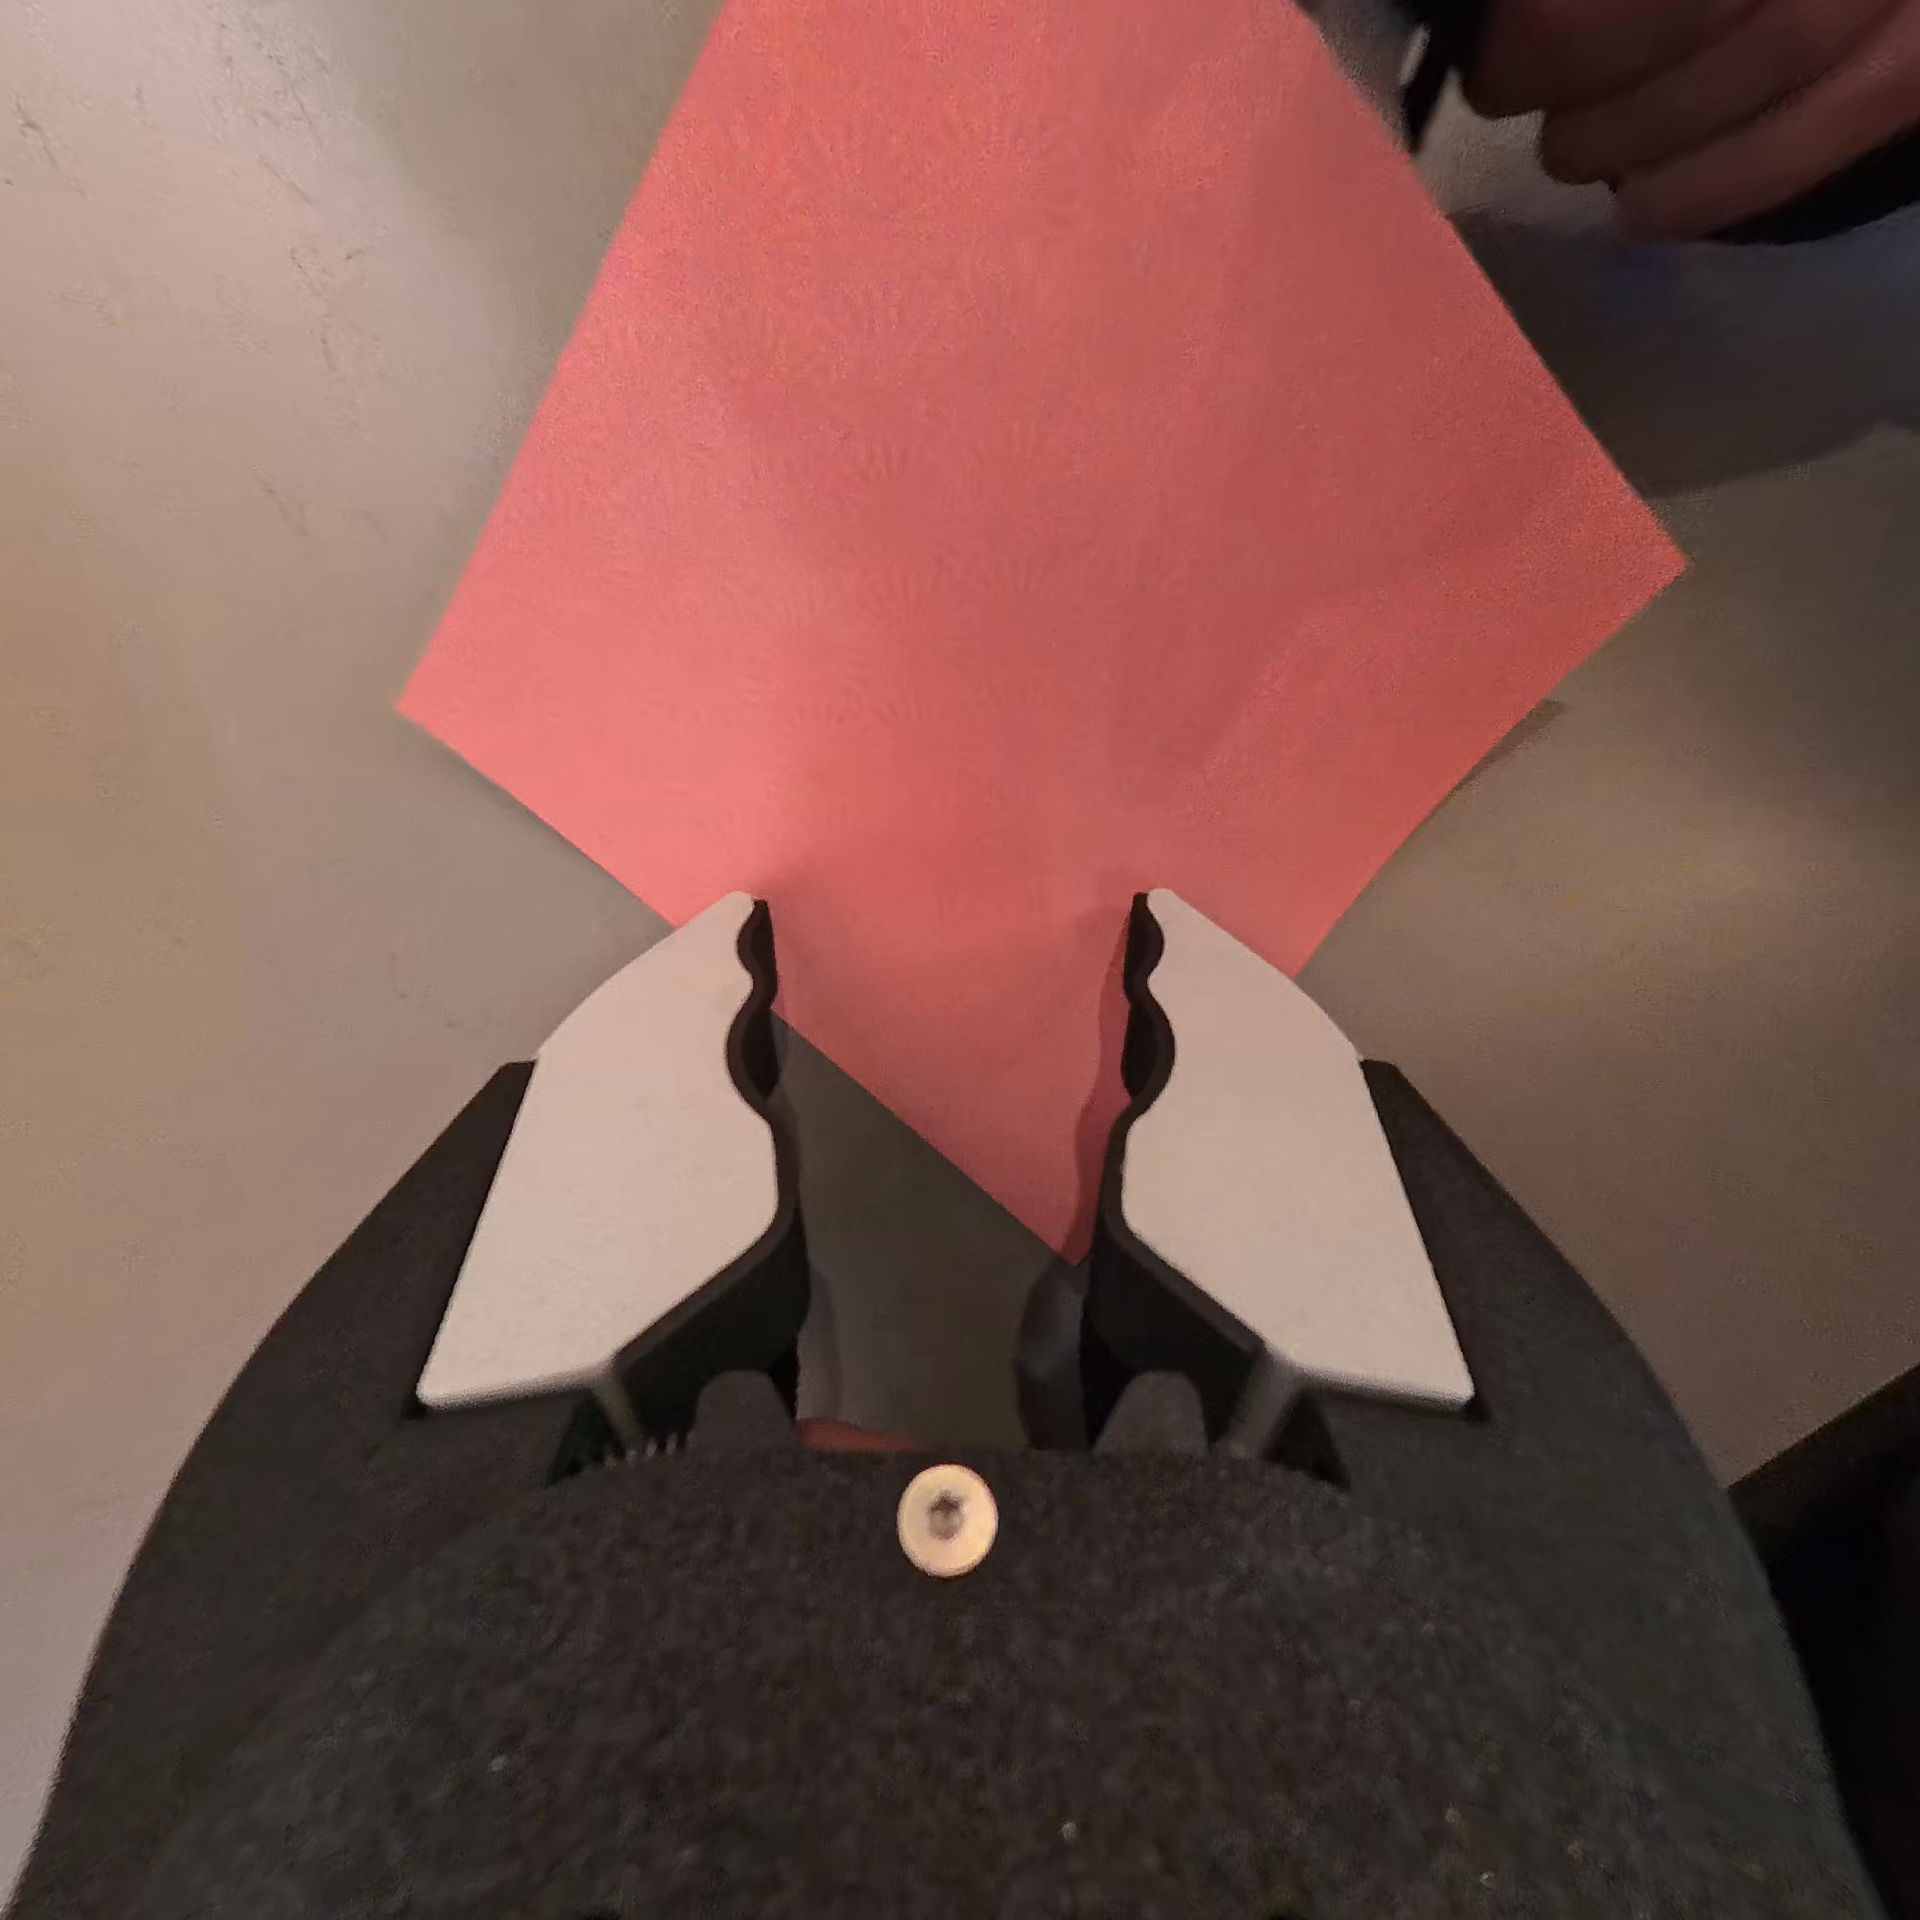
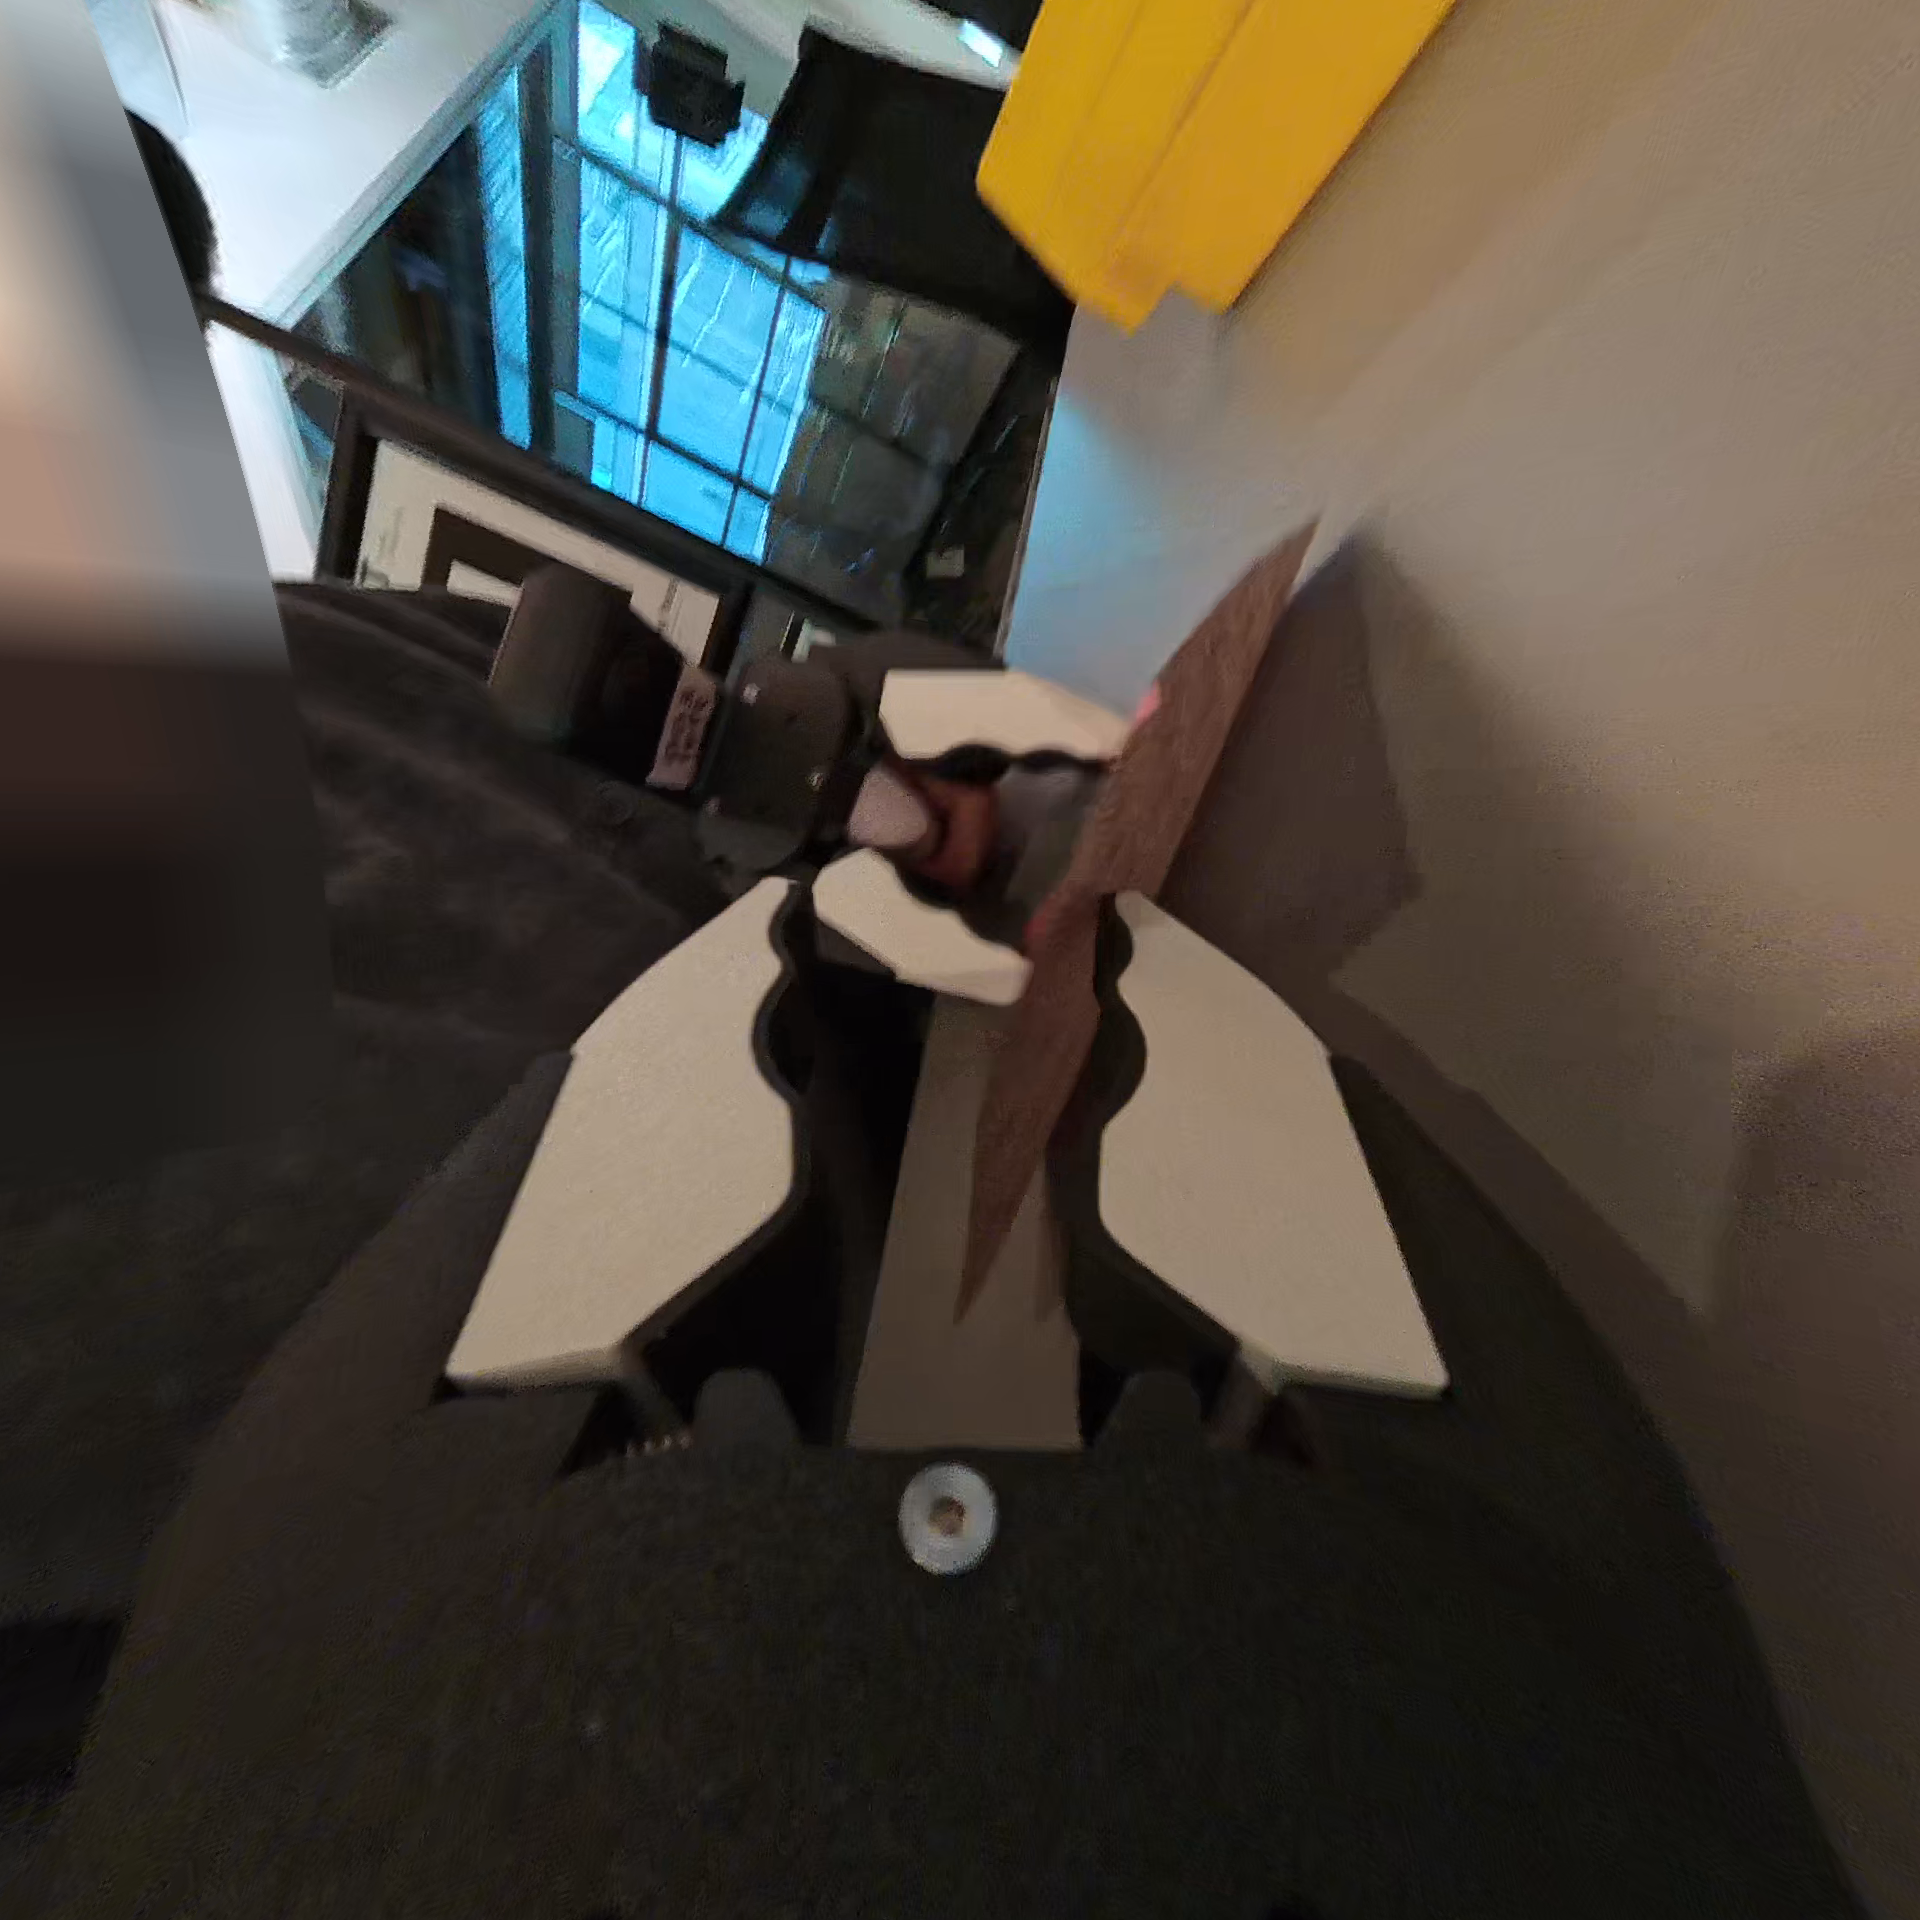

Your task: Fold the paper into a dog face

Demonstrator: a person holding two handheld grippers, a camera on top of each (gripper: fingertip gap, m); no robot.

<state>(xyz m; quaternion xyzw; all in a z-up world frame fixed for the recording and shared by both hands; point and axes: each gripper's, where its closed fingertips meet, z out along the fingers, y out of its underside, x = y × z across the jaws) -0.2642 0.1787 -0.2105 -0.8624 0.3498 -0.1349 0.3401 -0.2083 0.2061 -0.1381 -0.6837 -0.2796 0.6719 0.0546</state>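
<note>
between the left claw (image 1: 951, 1039) fingers sits one corner of the square salmon-pink paper sheet (image 1: 997, 499), lifted off the beige tabletop (image 1: 208, 520). jaws apart, not pinching. right claw (image 2: 951, 997) also apart, paper edge-on beside its right finger, opposite corner. risks: neither claw has a grip, so the sheet can slip or sag; closing off-corner skews the diagonal fold; an early crease wrinkles it. yellow block (image 2: 1174, 145) sits well clear.

Pink paper (image 1: 997, 540) cropped at the top edge; yellow object (image 2: 1195, 135) cut off above; hand (image 1: 1704, 94) blurred.
</note>
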